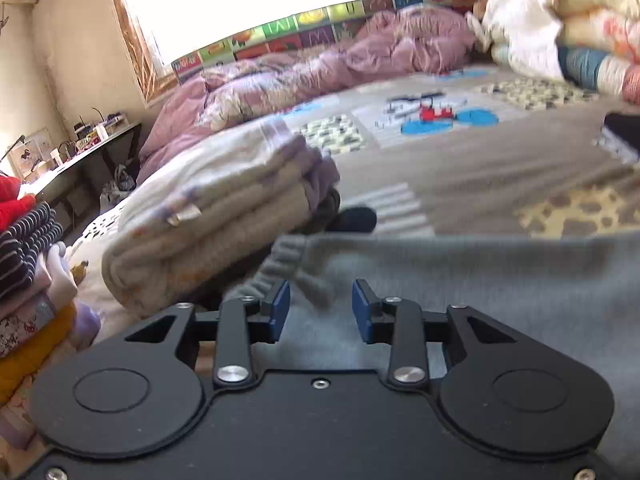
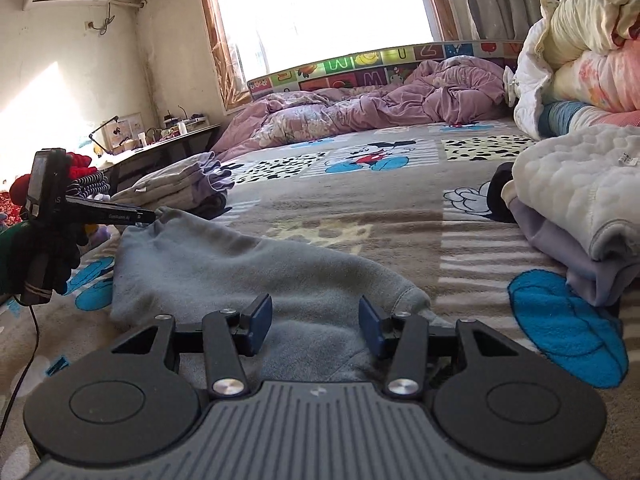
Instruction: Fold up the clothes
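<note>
Right now I have both grippers low over the grey sweatshirt [image 2: 248, 276], which lies flat on the cartoon-print blanket [image 2: 400, 208] covering the bed. My right gripper [image 2: 316, 322] is spread wide with nothing between its blue pads, poised over the near hem at about 6 o'clock in its own view. My left gripper [image 1: 321, 308] is likewise released, its pads straddling a ribbed edge of the same garment without closing on it; seen from the right wrist, its tip sits at 9 o'clock against the far left corner.

To fold well, I judge I should pinch each corner deep enough to catch both layers, close both sides together, then lift evenly so the cloth doesn't skew.

Further out, a folded cream-and-lilac stack [image 1: 224, 208] sits at 10 o'clock in the left view, and another folded pile with a quilted white top [image 2: 576, 196] at 3 o'clock in the right view. A rumpled pink duvet [image 2: 360, 108] lies at 12 o'clock under the window.

Motion blur smears the left view, so I cannot tell whether that ribbed edge is cuff or waistband. The sweatshirt's sleeves are not visible, and my gripper bodies hide its nearest edge.
</note>
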Available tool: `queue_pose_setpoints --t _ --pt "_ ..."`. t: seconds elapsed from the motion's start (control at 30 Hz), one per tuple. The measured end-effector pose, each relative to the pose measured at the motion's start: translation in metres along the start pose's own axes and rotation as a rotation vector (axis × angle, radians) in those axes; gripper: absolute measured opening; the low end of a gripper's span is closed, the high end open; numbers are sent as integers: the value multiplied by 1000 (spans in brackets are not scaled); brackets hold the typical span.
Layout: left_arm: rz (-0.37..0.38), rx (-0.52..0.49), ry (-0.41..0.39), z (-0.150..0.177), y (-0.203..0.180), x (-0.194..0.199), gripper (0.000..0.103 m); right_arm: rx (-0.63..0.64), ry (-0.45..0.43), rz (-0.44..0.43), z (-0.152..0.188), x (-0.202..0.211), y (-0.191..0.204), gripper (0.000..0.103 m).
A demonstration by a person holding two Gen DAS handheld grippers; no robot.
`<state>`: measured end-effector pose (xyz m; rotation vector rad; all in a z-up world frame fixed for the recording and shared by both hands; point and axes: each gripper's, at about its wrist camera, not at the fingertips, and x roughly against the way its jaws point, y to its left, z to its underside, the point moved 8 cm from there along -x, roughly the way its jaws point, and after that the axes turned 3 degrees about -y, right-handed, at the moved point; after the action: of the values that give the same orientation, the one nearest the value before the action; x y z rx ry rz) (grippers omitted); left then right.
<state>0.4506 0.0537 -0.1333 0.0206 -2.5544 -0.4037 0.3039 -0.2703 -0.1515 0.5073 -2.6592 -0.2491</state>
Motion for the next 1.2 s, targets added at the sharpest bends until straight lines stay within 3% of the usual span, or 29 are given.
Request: queue_pose_setpoints --t 0.07,0.2,0.23,0.33,0.43,0.5,0.63,0.93,1.07,1.13,1.17,1.2 --pt "-15 -33 49 10 -3 -10 39 1 30 2 4 -4 -1 49" --pt "19 288 -82 -13 37 37 45 16 -14 -4 -4 5 3 49" --pt "36 393 -85 -10 52 45 45 13 -34 -9 -8 9 3 49" --pt "120 714 -34 14 88 49 46 -19 -81 -11 -17 21 -5 49" --pt "196 952 29 43 106 37 47 -54 -68 3 -15 23 -16 49" --pt "271 1070 69 57 107 23 47 -52 -49 11 -11 22 -19 49" --pt "345 1202 101 73 99 -1 47 -40 -28 23 -5 17 -20 50" --pt "516 1376 27 67 108 -14 53 -65 -20 20 0 10 -25 53" --pt "549 1391 6 61 113 -8 71 -82 -21 9 0 11 -27 53" --pt "475 1286 47 53 108 -11 69 -84 -22 7 0 11 -27 53" --pt "438 1220 59 49 105 -13 62 -84 -22 7 0 11 -28 53" --pt "397 1173 75 50 102 -15 41 -85 -22 7 0 11 -28 53"
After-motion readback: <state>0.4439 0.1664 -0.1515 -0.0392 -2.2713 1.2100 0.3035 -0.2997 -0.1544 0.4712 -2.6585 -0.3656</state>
